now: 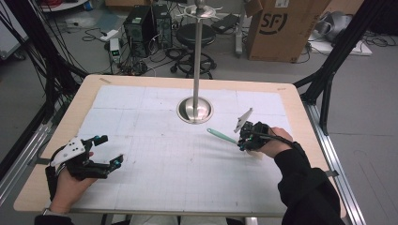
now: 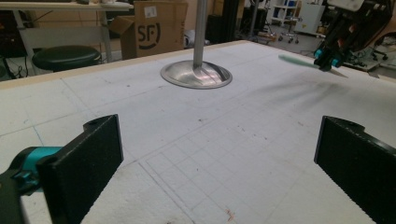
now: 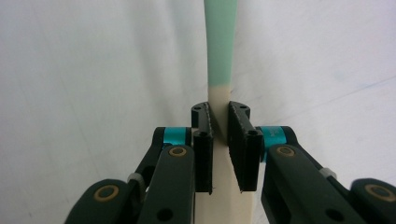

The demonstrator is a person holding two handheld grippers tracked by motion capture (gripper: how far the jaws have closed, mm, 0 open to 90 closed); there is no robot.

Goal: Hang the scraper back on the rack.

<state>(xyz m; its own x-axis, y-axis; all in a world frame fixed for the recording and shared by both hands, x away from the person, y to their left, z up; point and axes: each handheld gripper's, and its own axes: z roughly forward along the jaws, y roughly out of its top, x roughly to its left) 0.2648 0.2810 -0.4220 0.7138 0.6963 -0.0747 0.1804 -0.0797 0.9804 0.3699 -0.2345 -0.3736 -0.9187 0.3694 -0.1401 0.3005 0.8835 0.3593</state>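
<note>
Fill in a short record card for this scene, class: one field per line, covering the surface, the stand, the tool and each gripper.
surface: wooden table covered by a white gridded mat
stand: metal pole on a round base, at the far middle of the mat
tool: slim utensil with a mint-green end and a cream handle
right gripper: jaws shut on the utensil's cream handle, green end pointing toward the stand
left gripper: jaws wide apart, holding nothing, at the near left of the mat
</note>
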